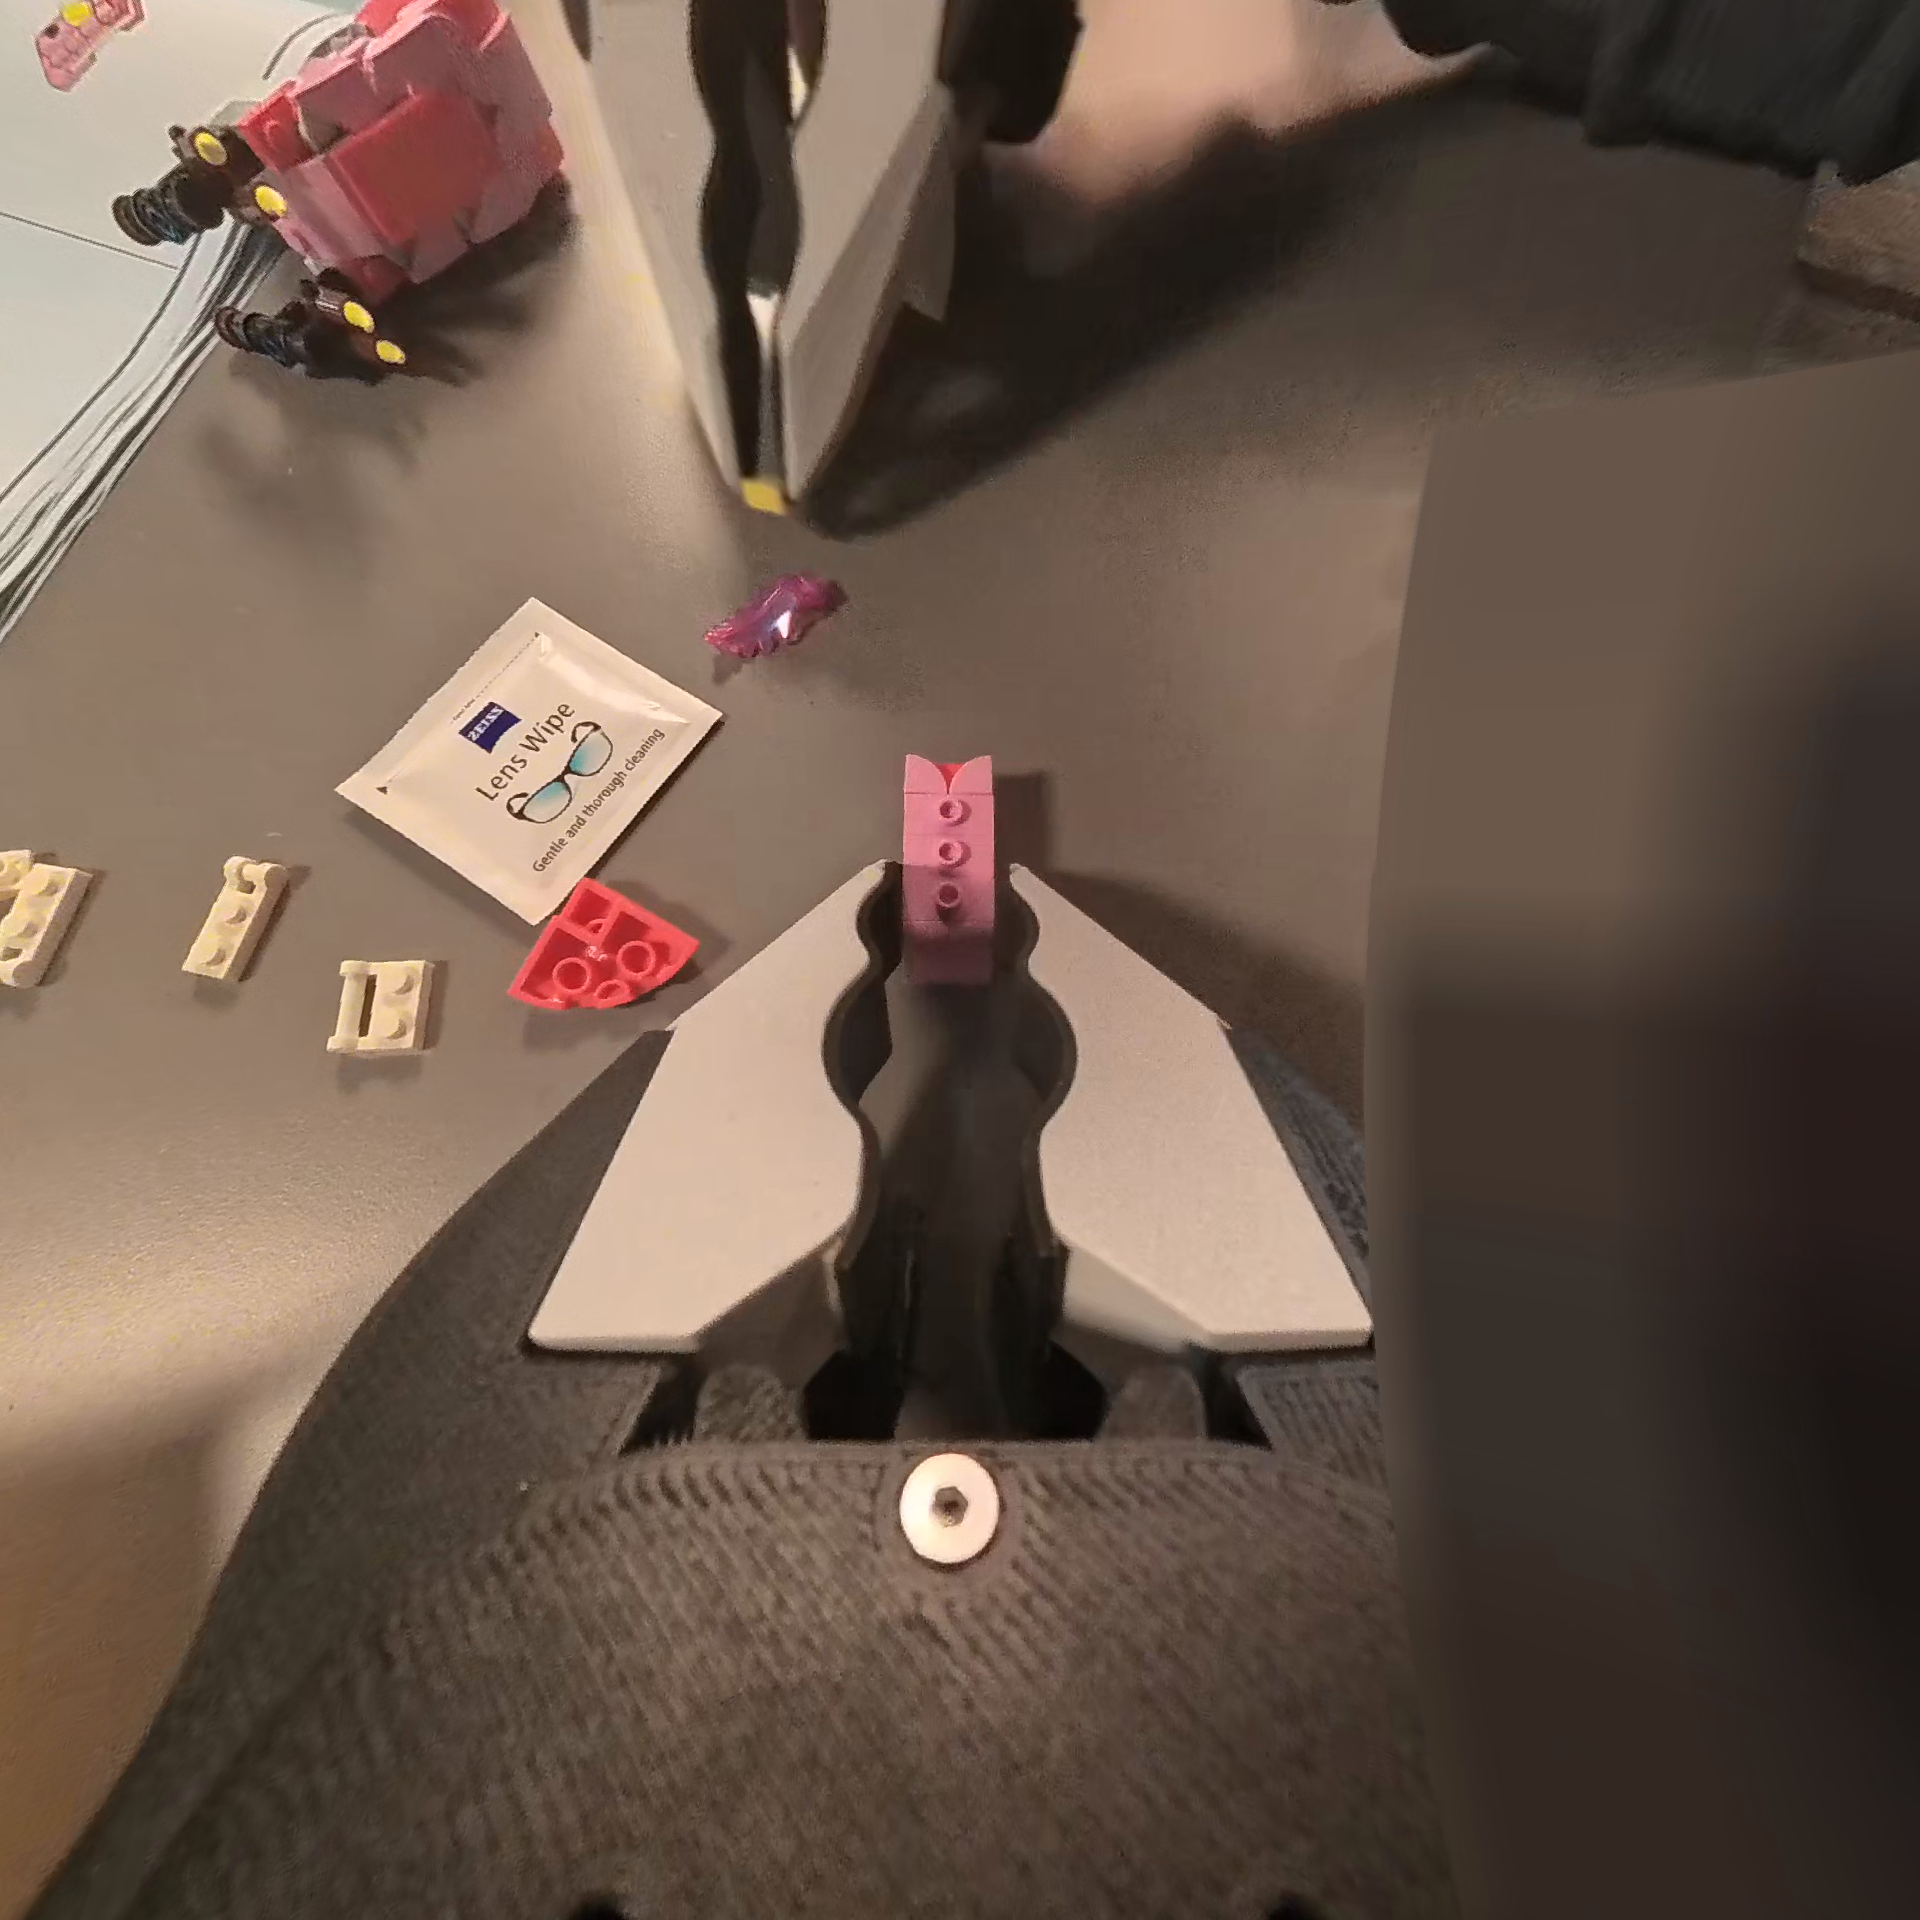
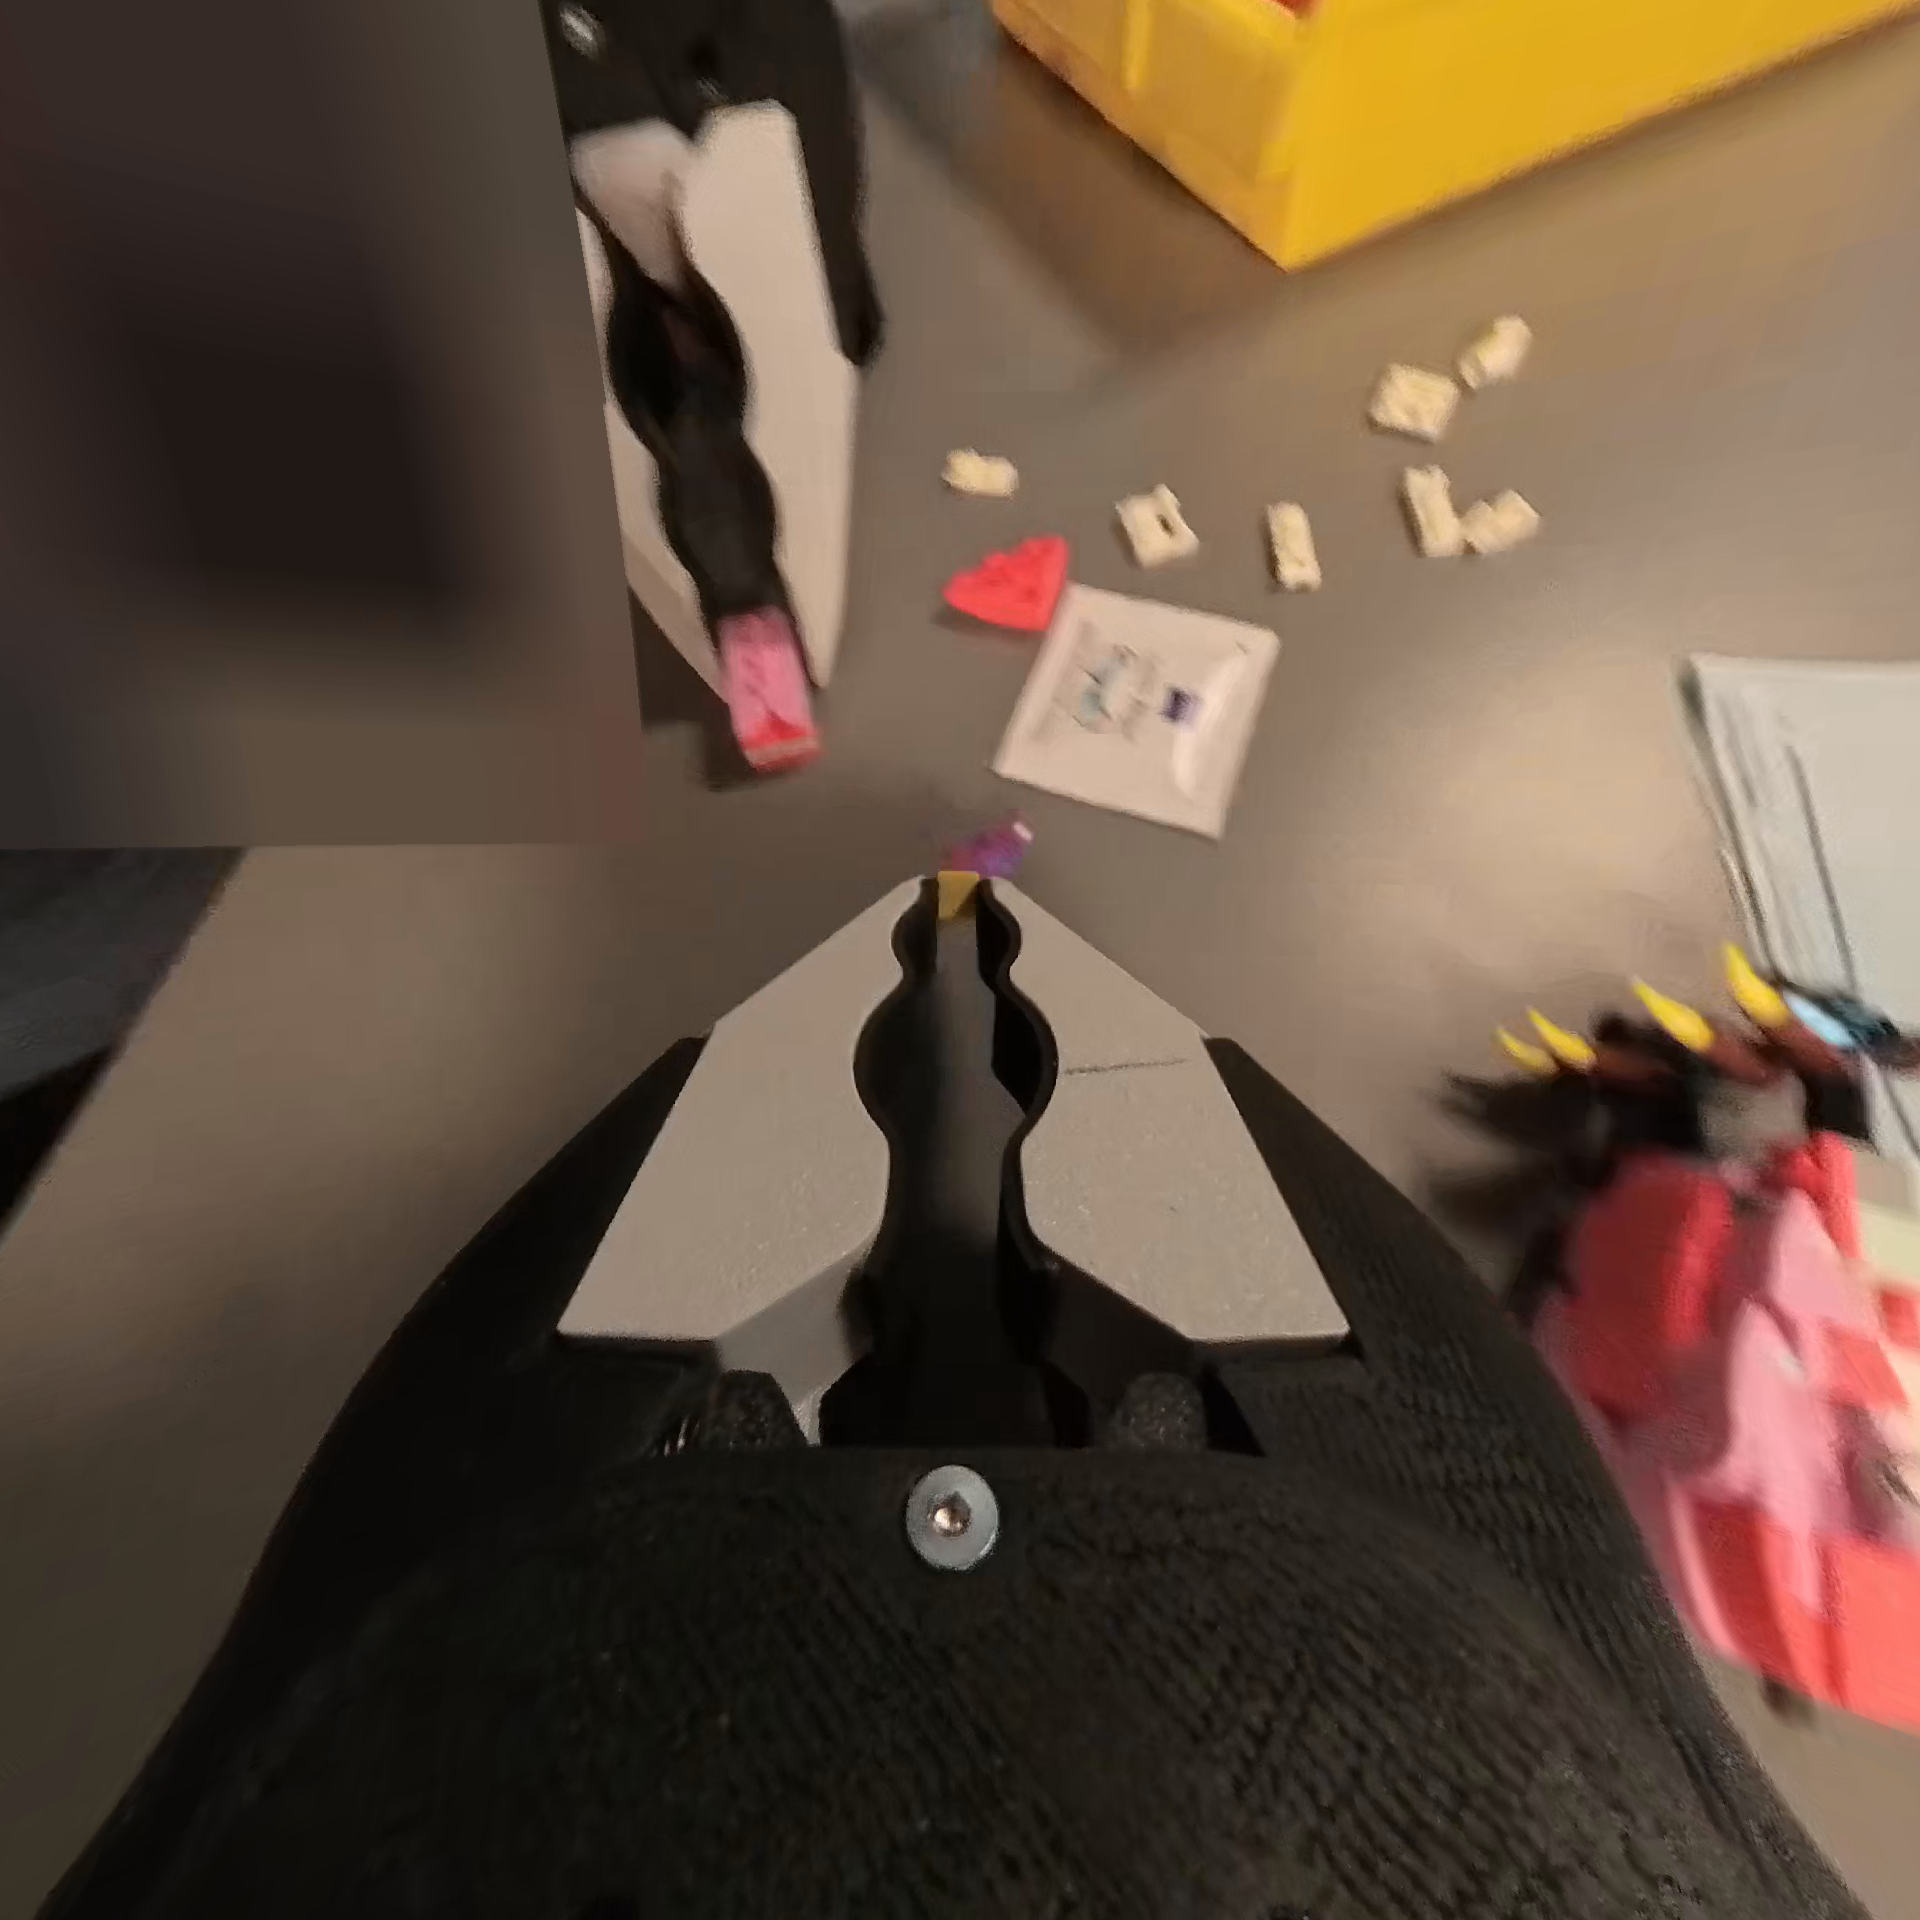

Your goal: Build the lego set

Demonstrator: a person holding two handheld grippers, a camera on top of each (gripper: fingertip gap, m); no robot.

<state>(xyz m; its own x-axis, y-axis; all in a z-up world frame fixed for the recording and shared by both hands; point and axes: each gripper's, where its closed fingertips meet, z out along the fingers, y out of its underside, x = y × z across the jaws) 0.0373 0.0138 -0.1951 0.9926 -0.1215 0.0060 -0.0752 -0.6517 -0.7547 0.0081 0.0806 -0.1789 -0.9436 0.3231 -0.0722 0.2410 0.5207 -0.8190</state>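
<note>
Left claw [image 1: 948, 883] clamps 1 pink brick stack [image 1: 948, 862]; right claw [image 2: 958, 896] nearly closed, pinching 1 small yellow piece [image 2: 956, 896], probably a brick. Table [image 1: 1143, 675]: 1 wipe sachet [image 1: 528, 758], 1 red plate [image 1: 605, 948], 1 purple piece [image 1: 774, 615].

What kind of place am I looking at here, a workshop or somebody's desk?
Most likely a desk or hobby table used for building with toy bricks. Loose cream plastic brick plates lie on the grey tabletop, a half-built red and pink brick model stands nearby, and a yellow storage bin sits at the edge.
</note>
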